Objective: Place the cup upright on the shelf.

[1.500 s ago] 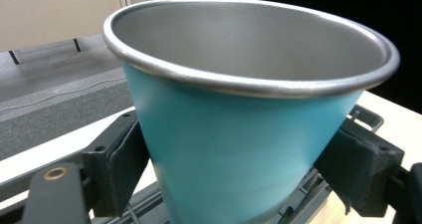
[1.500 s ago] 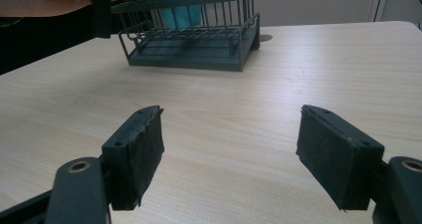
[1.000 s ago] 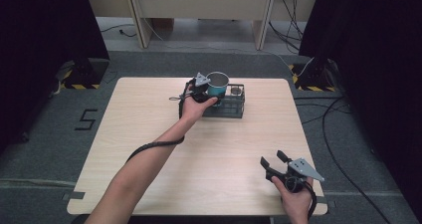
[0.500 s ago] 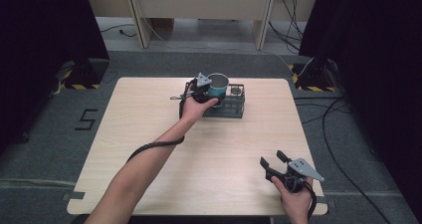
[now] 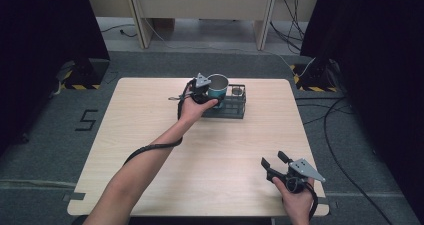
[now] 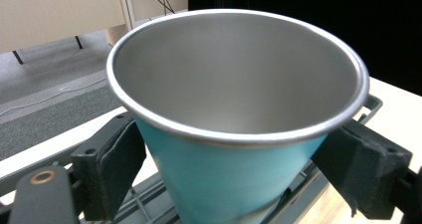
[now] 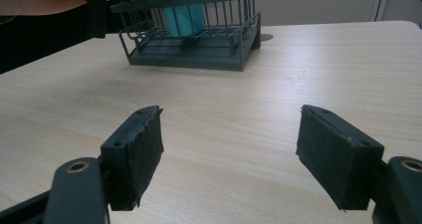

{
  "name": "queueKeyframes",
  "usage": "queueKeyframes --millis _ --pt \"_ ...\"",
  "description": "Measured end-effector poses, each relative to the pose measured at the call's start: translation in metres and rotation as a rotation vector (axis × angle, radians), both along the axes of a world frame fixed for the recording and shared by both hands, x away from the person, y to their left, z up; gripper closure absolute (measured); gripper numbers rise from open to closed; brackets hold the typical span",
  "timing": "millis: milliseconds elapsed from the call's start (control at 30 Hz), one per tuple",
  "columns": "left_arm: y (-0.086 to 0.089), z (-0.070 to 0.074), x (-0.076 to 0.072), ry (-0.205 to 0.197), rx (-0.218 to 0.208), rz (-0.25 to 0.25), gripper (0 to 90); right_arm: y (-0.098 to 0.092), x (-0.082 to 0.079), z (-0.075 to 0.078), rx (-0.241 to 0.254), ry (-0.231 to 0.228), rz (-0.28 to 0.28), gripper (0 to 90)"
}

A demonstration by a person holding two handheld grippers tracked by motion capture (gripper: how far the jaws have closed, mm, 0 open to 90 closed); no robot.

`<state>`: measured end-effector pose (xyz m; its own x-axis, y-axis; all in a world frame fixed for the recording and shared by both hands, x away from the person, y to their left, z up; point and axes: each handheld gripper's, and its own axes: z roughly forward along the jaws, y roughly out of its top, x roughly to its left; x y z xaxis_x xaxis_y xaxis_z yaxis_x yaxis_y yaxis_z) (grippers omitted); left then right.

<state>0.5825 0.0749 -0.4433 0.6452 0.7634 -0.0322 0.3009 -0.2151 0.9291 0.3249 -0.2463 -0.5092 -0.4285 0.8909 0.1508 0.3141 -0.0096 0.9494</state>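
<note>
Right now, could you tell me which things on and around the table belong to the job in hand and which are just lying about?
In the job:
- teal cup, gripped by the left gripper
- black wire rack, under the cup
- small metal cup in the rack

Just lying about:
- right gripper, idle, fingers apart over bare table
- floor cables
- bench legs behind

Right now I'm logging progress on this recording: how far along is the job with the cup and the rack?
Done: the left tool has its jaws closed on the blue cup at the wire rack, the cup's base down among the wires. In hand: whether the cup rests on the rack or hangs just above it isn't clear. Left: letting go. The right tool waits open over bare table.
</note>
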Motion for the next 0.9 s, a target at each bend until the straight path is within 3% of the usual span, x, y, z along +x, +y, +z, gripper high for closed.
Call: queueKeyframes --millis 900 --pt "0.022 0.015 -0.024 -0.039 0.014 -0.03 14.2 0.0 0.0 0.0 -0.001 0.001 -0.005 26.7"
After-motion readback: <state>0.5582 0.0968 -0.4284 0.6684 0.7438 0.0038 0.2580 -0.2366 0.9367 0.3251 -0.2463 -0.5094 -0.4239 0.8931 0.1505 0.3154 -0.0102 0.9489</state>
